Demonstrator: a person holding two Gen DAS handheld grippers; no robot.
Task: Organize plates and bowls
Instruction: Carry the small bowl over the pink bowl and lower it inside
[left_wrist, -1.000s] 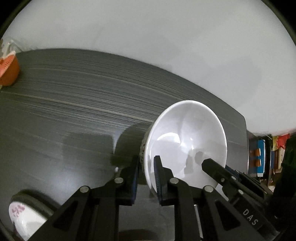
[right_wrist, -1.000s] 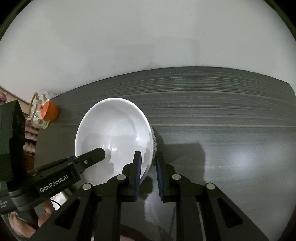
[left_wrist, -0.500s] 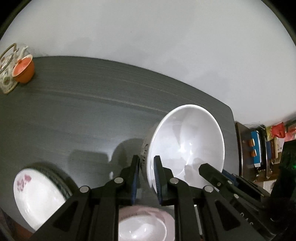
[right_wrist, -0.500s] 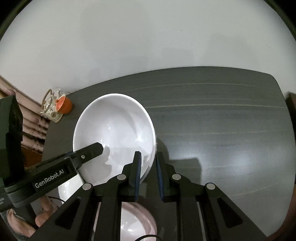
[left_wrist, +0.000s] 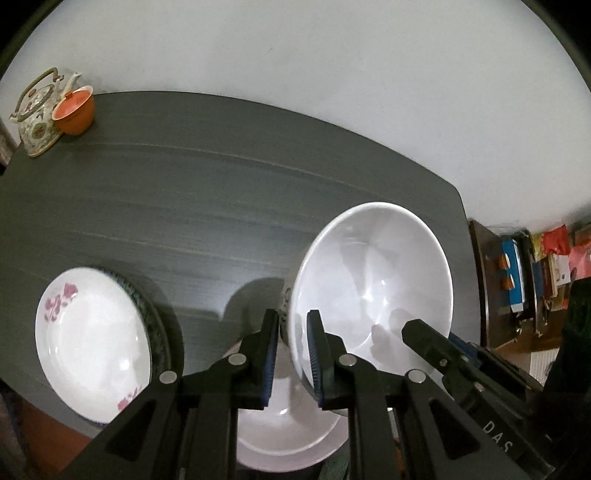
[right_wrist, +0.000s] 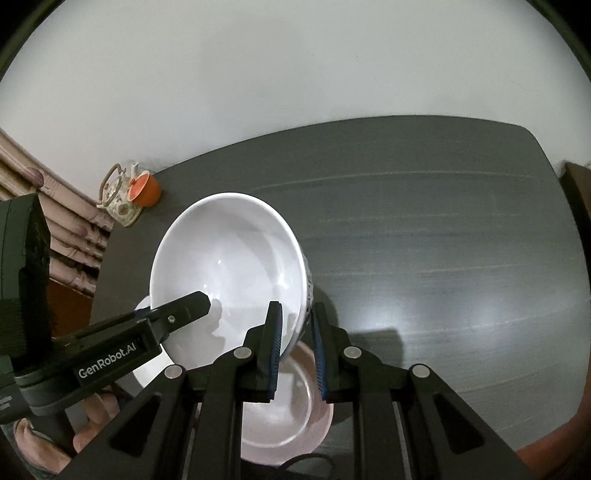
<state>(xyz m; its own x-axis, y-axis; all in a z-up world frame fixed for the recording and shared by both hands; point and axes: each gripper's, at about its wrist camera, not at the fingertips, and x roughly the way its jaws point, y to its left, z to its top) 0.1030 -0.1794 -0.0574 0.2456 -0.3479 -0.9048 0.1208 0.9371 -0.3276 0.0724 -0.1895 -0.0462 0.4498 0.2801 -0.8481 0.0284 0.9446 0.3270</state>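
A big white bowl (left_wrist: 373, 280) with a blue pattern outside is held in the air over the dark table (left_wrist: 184, 192), tilted. My left gripper (left_wrist: 291, 354) is shut on its left rim. My right gripper (right_wrist: 295, 350) is shut on its right rim; the bowl also shows in the right wrist view (right_wrist: 229, 269). Under the bowl sits a second white bowl (left_wrist: 291, 424) with a pinkish rim, seen too in the right wrist view (right_wrist: 280, 413). A white plate with pink flowers (left_wrist: 92, 350) lies on a darker patterned plate at the left.
A patterned teapot (left_wrist: 37, 110) and an orange cup (left_wrist: 74, 110) stand at the table's far left corner. A shelf with colourful items (left_wrist: 524, 280) is off the table's right edge. A white wall runs behind the table.
Both grippers have lifted the big bowl higher and pulled back. The flowered plate, the lower bowl and the teapot have come into view.
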